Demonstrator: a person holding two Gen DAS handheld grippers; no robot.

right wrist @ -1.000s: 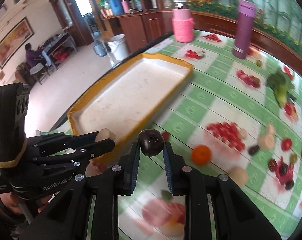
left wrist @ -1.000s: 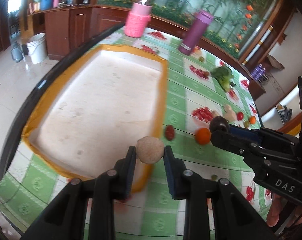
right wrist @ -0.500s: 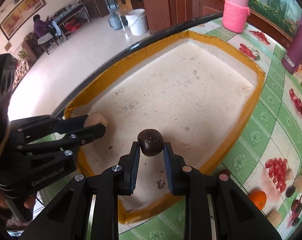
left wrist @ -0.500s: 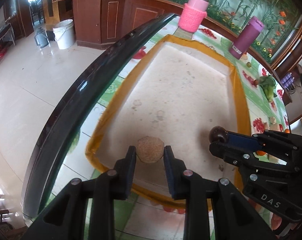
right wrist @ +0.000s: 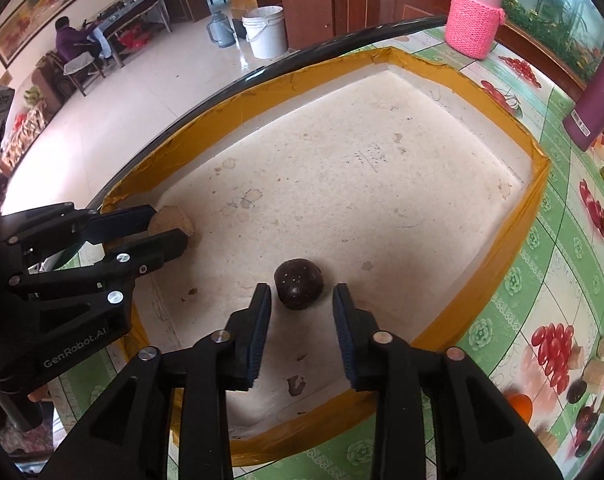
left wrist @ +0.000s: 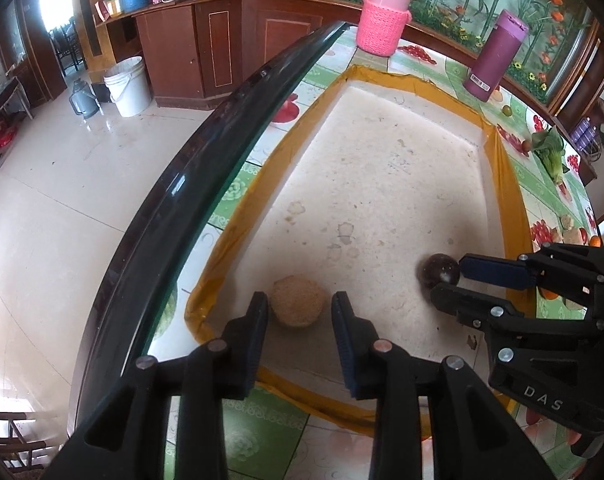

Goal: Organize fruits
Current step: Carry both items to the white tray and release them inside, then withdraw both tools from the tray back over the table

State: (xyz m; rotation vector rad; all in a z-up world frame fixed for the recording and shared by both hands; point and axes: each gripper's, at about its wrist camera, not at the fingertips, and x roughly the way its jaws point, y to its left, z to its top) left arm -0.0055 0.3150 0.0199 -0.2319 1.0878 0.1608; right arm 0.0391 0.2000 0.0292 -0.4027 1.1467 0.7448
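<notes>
In my left wrist view, my left tongs (left wrist: 300, 306) are opening around 1 rough tan fruit (left wrist: 298, 300) lying in the tray (left wrist: 238, 240). In my right view, my right tongs (right wrist: 302, 300) are opening around 1 dark fruit (right wrist: 298, 283) there.

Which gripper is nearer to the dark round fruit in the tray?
Right. The right gripper straddles the dark fruit, jaws opening off it. The left gripper is beside it, around the tan fruit.

Tan fruit (left wrist: 298, 300), dark maroon fruit (right wrist: 299, 289) — white tray (right wrist: 534, 184) rimmed mustard-yellow, green-checked tablecloth (right wrist: 514, 280).
</notes>
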